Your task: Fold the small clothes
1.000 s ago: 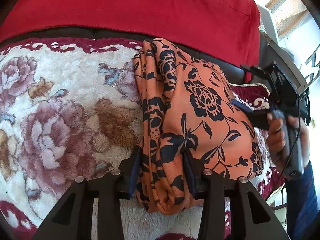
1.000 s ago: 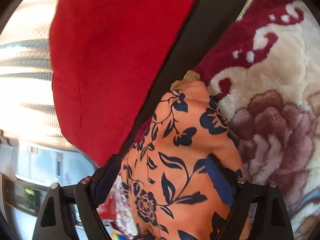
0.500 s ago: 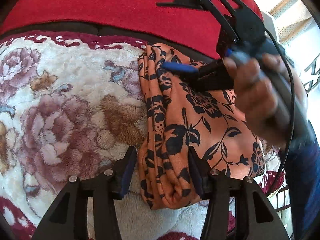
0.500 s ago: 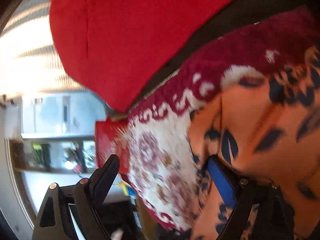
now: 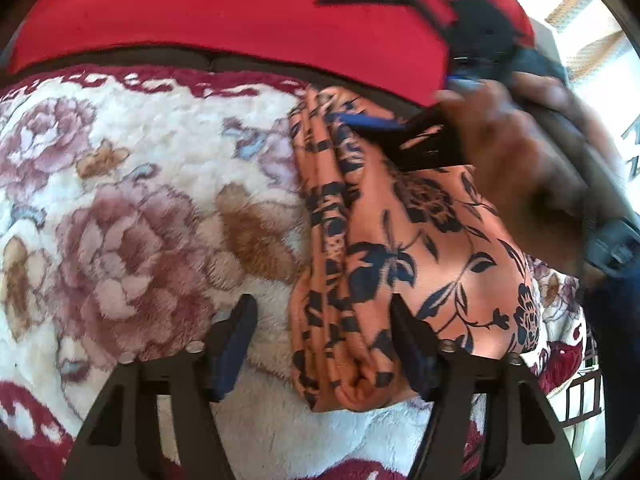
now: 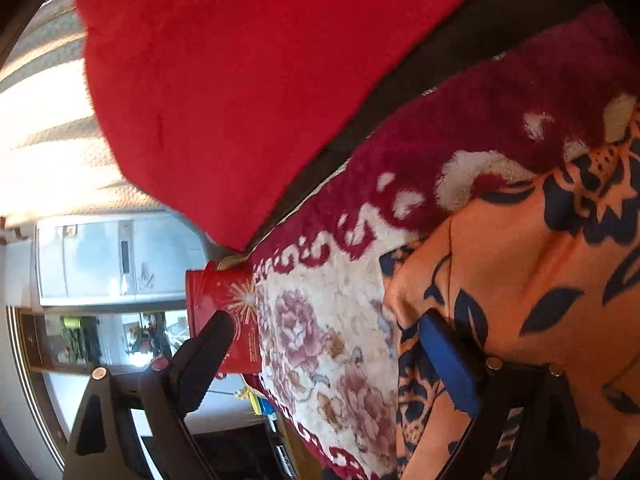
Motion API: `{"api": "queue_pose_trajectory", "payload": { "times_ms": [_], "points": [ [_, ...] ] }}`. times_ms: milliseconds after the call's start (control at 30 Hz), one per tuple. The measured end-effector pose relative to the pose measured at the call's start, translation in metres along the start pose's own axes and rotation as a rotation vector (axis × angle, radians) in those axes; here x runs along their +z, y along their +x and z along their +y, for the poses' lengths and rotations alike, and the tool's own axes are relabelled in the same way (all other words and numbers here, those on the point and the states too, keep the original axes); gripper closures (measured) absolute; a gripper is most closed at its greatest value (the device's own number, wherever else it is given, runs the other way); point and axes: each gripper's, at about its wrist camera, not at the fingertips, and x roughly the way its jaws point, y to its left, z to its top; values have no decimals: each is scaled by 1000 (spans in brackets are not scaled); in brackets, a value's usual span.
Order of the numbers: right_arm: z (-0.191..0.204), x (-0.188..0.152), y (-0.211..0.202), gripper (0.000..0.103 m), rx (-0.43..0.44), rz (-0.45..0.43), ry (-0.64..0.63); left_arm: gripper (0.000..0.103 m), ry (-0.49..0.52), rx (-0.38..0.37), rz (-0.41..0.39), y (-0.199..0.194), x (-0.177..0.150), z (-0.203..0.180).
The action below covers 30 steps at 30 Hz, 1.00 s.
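Observation:
An orange garment with dark navy flowers [image 5: 400, 248] lies folded in a long bundle on a fluffy floral blanket [image 5: 132, 208]. My left gripper [image 5: 324, 344] is open, its jaws spread wide around the near end of the bundle without pinching it. My right gripper [image 5: 404, 80] shows in the left wrist view, held in a hand over the far end of the garment, one blue-padded finger resting on the cloth. In the right wrist view the right gripper [image 6: 332, 360] is open, one finger on the orange garment [image 6: 540, 272], the other in the air.
A red cushion [image 5: 240, 12] and dark sofa back run along the far side of the blanket. The blanket's dark red border [image 6: 500, 120] ends at an edge on the right. A red box [image 6: 224, 312] and a room with a window lie beyond.
My left gripper has opened wider and let the bundle go. My right gripper has let go, lifted off the right side and swung over the garment's far end.

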Motion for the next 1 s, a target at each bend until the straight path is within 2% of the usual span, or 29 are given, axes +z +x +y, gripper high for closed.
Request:
{"api": "queue_pose_trajectory", "payload": {
  "times_ms": [133,267,400,500,600,667,733,867,1000],
  "points": [
    [0,-35,-34,7,2,27,-33,34,-7,7,-2,-3,-7,2],
    [-17,-90,-76,7,-1,8,-73,34,-10,24,-6,-14,-14,-2],
    [-57,-146,-116,7,-32,-101,-29,34,-18,59,-8,-23,-22,-7],
    [-60,-172,-141,7,-15,-167,-49,34,-18,80,-10,-31,-28,-11],
    [-60,-183,-168,7,-33,-276,-125,34,-6,100,-26,-42,-34,-17],
    [-89,-180,-183,8,-83,-339,-49,34,-26,104,-21,-44,-38,-15],
    [-106,-183,-192,8,-13,-343,17,33,-32,101,-1,-44,-42,-11],
    [-93,-202,-219,7,-30,-440,-79,31,-28,117,-17,-47,-42,-9],
    [-123,-193,-217,7,-17,-413,6,31,-20,134,-12,-47,-43,-14]
  ]
}}
